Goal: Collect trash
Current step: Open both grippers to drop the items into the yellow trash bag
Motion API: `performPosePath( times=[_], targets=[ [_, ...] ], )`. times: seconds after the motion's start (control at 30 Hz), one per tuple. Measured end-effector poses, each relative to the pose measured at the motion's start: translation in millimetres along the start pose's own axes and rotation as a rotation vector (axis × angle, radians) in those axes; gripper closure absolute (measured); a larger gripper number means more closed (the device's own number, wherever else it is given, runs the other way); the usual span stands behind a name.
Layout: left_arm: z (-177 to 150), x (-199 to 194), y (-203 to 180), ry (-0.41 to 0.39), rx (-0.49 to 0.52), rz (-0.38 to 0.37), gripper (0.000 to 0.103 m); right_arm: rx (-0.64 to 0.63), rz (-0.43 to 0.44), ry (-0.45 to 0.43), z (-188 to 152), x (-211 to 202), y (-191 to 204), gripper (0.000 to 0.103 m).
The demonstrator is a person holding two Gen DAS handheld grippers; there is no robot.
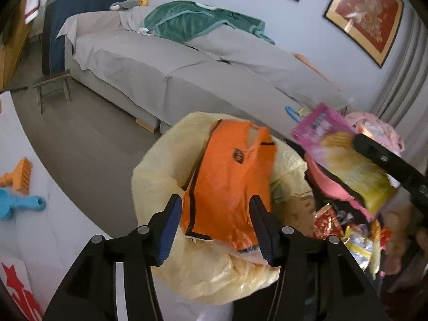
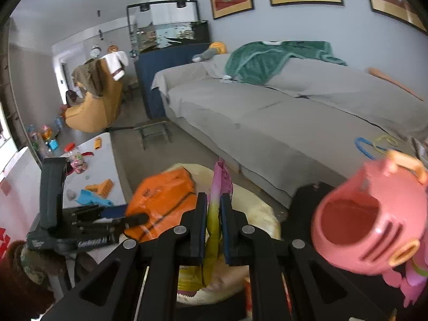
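Note:
An orange snack bag (image 1: pixel 230 182) hangs over a bin lined with a yellow plastic bag (image 1: pixel 160 171). My left gripper (image 1: pixel 216 227) is open, its fingers on either side of the orange bag's lower end without pressing it. My right gripper (image 2: pixel 213 211) is shut on a pink and yellow chip bag (image 2: pixel 218 187), held edge-on over the yellow bin liner (image 2: pixel 256 214). The chip bag (image 1: pixel 339 155) also shows in the left wrist view, right of the bin, with the right gripper's black body (image 1: pixel 390 160) on it. The orange bag (image 2: pixel 163 198) shows left of my right gripper.
A grey sofa (image 1: pixel 187 75) with a green blanket (image 1: pixel 198 18) stands behind the bin. A white table (image 2: pixel 107 160) with orange and blue toys (image 1: pixel 18 187) is at the left. A pink toy bucket (image 2: pixel 366 219) is at the right. Shiny wrappers (image 1: pixel 345 230) lie beside the bin.

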State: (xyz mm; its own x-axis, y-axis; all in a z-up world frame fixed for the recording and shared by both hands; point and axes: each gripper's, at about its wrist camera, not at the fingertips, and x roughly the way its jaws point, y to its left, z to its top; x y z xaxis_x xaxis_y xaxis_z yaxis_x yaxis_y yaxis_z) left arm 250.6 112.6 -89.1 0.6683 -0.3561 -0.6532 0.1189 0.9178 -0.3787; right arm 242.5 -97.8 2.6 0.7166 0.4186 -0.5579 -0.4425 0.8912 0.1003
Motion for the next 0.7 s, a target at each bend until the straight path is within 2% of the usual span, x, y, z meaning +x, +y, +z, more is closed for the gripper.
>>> performPosePath(
  times=[0.13, 0.3, 0.37, 0.47, 0.57, 0.7],
  targets=[
    [3, -19, 21, -0.036, -0.076, -0.056, 0.049, -0.017, 0.023, -0.027, 12, 10, 19, 0.093],
    [7, -45, 53, -0.131, -0.185, -0.024, 0.049, -0.047, 0.087, 0.005, 24, 34, 46, 0.093],
    [6, -51, 66, -0.153, -0.229, -0.004, 0.049, -0.061, 0.097, 0.055, 23, 54, 53, 0.093],
    [1, -58, 80, -0.166, -0.262, 0.009, 0.048, -0.119, 0.059, 0.190, 3, 95, 63, 0.093],
    [-3, -64, 86, -0.174, -0.268, 0.016, 0.048, -0.135, 0.037, 0.343, -25, 134, 61, 0.093],
    [-8, -66, 87, -0.172, -0.261, 0.025, 0.048, -0.107, 0.012, 0.470, -48, 164, 49, 0.093]
  ],
)
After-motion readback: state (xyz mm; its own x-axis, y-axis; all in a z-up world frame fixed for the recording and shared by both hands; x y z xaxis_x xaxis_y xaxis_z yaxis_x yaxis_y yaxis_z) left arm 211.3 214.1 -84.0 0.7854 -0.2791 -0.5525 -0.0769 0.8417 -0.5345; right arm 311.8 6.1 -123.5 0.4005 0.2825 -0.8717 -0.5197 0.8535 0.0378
